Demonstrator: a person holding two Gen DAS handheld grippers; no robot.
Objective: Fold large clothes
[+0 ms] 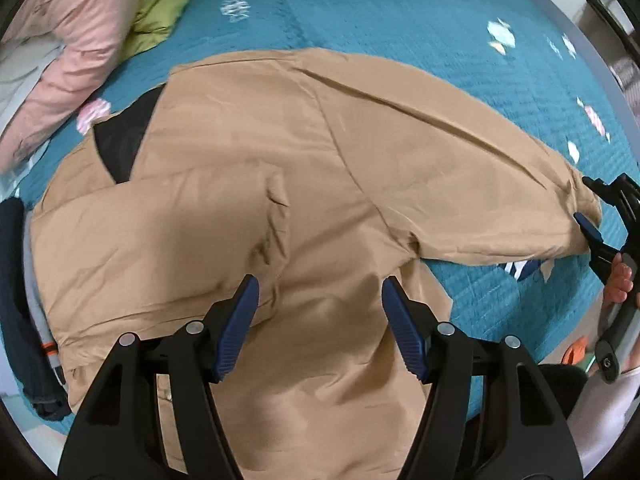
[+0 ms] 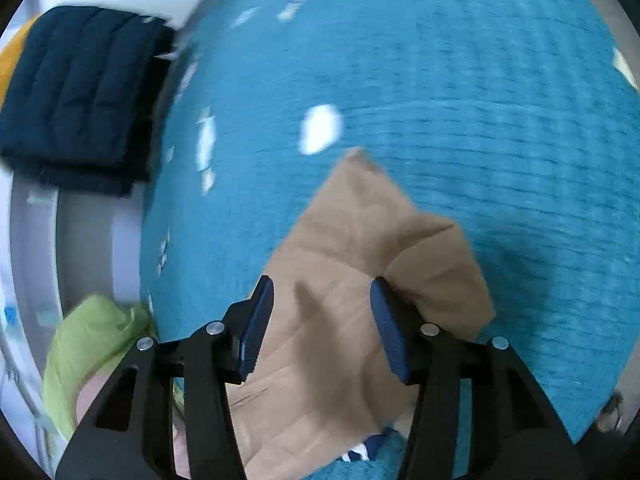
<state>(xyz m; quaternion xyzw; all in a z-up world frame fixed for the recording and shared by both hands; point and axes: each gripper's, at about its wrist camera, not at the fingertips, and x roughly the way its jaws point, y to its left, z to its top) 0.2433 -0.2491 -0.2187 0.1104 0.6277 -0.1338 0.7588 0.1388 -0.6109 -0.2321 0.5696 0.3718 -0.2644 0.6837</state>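
The tan jacket [image 1: 280,184] lies spread on the teal bed cover [image 1: 400,20], its outstretched sleeve [image 1: 480,200] running lengthwise toward 3 o'clock in the left wrist view. The right gripper [image 2: 322,320] is nearer that cuff: its jaws stand open astride the sleeve end, not pressing it. The left gripper [image 1: 320,320] hovers open over the jacket's body, holding nothing

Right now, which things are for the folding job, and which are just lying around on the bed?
For the job:
- tan jacket, spread on the teal bedspread
- left gripper, open above it
- right gripper, open over the sleeve end

Just lying about:
- pink garment
- green garment
- folded navy quilted piece
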